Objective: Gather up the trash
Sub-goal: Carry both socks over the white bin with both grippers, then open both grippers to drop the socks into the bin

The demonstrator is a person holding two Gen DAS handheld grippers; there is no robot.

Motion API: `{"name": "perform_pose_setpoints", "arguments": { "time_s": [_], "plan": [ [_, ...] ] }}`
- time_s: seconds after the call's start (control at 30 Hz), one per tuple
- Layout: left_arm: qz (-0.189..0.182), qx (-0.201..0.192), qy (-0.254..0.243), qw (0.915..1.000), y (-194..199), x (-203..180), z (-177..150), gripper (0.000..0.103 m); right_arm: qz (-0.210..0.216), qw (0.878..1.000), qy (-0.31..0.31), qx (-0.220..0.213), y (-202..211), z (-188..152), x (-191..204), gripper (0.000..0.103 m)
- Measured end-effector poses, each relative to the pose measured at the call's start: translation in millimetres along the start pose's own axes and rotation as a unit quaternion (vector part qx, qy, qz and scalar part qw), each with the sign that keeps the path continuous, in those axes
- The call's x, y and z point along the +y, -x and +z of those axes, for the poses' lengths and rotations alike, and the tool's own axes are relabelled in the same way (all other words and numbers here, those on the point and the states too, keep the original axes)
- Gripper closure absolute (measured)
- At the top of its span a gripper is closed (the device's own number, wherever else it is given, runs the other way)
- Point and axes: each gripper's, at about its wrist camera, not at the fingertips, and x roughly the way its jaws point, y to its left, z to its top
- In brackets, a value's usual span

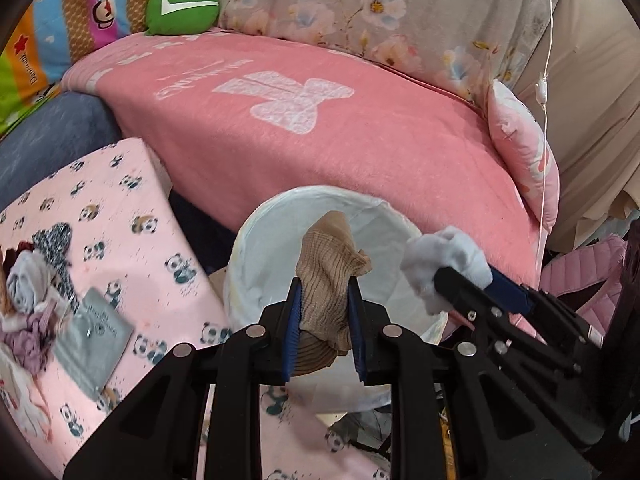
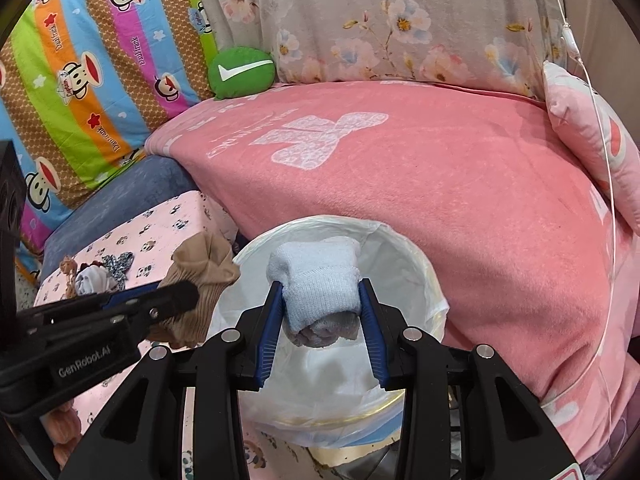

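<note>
The left claw (image 1: 325,300) and right claw (image 2: 322,304) hover side by side, both clamped on something.

bin (image 2: 400,248) before blanket (image 2: 440,184) | cushion (image 2: 240,70) behind | cloth pile (image 1: 28,280) left

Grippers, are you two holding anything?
Left gripper pinches a tan ribbed sock bundle mid-body; right gripper pinches a white rolled sock mid-body.

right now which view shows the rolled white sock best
Right wrist view: the white sock sits centred in the right tool, over the lined bin. Left wrist view catches it off-side, half hidden.
</note>
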Motion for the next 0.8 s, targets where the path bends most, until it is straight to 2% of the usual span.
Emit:
{"name": "perform_pose_setpoints", "arguments": {
  "time_s": [0.1,0.17,0.2,0.23,0.3,0.4,0.8],
  "plan": [
    [-0.008,-0.001,0.002,1.0,-5,-4,10,0.078,-0.006,1.0,-0.002,-0.003,-2,6,-4,0.064],
    [0.0,-0.011,0.007,0.9999,-5,-3,16,0.06,-0.009,1.0,-0.004,-0.005,-5,10,-6,0.061],
    [0.008,-0.017,0.011,0.9998,-4,-2,19,0.04,-0.011,1.0,-0.006,-0.006,-5,12,-7,0.06],
    [0.016,-0.025,0.015,0.9994,-1,-1,21,0.028,-0.011,1.0,-0.009,-0.007,-6,14,-8,0.058],
    [0.03,-0.037,0.022,0.9986,5,4,24,0.025,-0.015,1.0,-0.013,-0.011,-6,18,-10,0.049],
    [0.039,-0.038,0.039,0.9977,9,15,25,0.025,-0.017,1.0,-0.013,-0.018,-3,21,-8,0.044],
    [0.084,-0.057,0.05,0.9935,33,32,14,0.025,0.01,1.0,-0.002,-0.016,5,19,12,0.04]
  ]
}}
